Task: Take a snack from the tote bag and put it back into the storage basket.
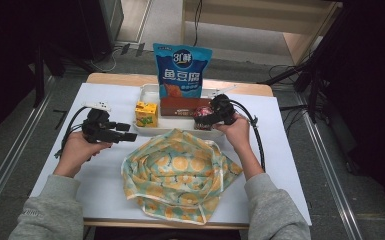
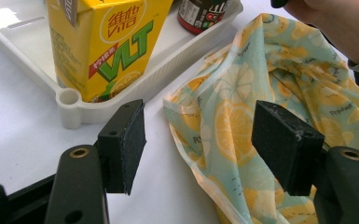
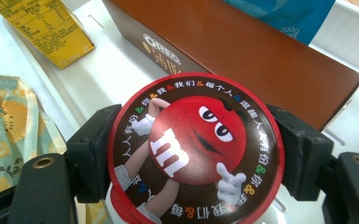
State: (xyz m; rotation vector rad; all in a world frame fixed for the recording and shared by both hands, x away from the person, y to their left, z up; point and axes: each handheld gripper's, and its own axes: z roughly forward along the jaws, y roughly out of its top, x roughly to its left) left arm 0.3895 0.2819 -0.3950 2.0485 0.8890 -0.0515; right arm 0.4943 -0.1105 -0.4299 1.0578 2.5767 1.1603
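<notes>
Candy tub: M&M's tub (image 3: 193, 151), round, with a red rim and a dark lid printed with the red M&M character and a ring of Chinese text. In the left gripper view its dark side label (image 2: 200, 14) shows.
Where: at the right front of the white tray (image 1: 147, 131), just in front of the brown Oreo box (image 1: 182, 106), near the bag's far edge.
Right gripper: right gripper (image 1: 211, 116) clamped on the tub; both black pads press the rim from opposite sides.
Handling (judged): rigid plastic, so it should take a firm squeeze without crushing. Probably light to middling in weight, and loose sweets inside may shift if it is tipped. The glossy round wall could swivel or slip between flat pads.
Best hold (judged): across the full width just under the lid rim, as now, kept level.
Left gripper: left gripper (image 2: 198, 144) empty, jaws wide apart, low over the table beside the bag's left edge.
Bag: lemon-print fabric bag (image 1: 177, 172), soft and crumpled, lying in front of the tray. Its mouth is limp and would need holding open.
Other goods: yellow VLT lemon tea carton (image 1: 146, 114) at the tray's left; blue fish tofu snack pouch (image 1: 181, 70) upright behind.
</notes>
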